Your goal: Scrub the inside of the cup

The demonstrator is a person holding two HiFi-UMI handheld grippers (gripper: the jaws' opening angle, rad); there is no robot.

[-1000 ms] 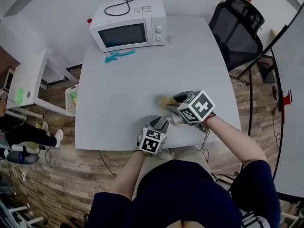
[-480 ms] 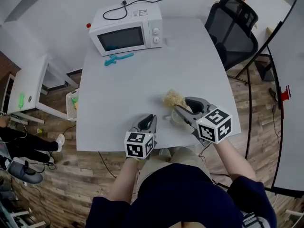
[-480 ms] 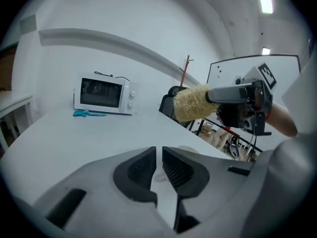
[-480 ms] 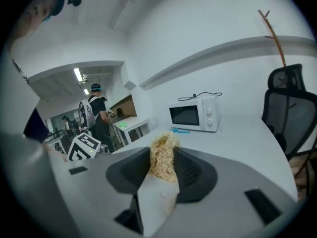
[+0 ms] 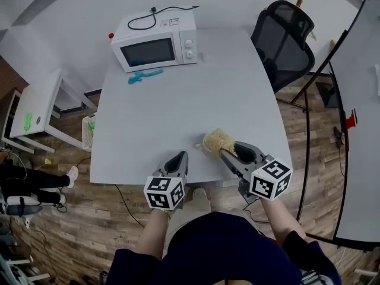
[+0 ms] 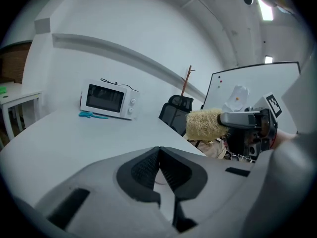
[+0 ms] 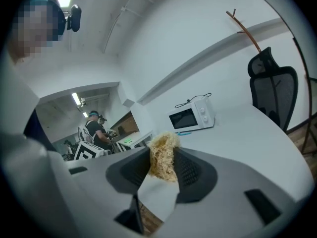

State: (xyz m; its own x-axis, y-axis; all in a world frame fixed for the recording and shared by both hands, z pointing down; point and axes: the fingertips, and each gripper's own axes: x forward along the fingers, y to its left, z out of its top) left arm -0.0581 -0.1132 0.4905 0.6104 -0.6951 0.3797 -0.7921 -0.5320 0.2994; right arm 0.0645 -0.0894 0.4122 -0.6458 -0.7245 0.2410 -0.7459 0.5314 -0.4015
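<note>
Left gripper (image 5: 178,159) hangs over the table's (image 5: 178,100) near edge; its jaws have just been closing and now meet, with nothing seen between them. Right gripper (image 5: 227,154), just beside it at that edge, clamps a scrubber (image 5: 218,141). Microwave (image 5: 155,40) stands well apart at the far edge. The cup cannot be made out.

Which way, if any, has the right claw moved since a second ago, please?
Yes: the right claw pulled back toward the near table edge.

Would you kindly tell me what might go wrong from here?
The right gripper pinches only one end of the scrubber, so firm scrubbing may pull it free. The left gripper has just closed, and no cup shows between its jaws; an unheld cup could slide once scrubbing starts.
</note>
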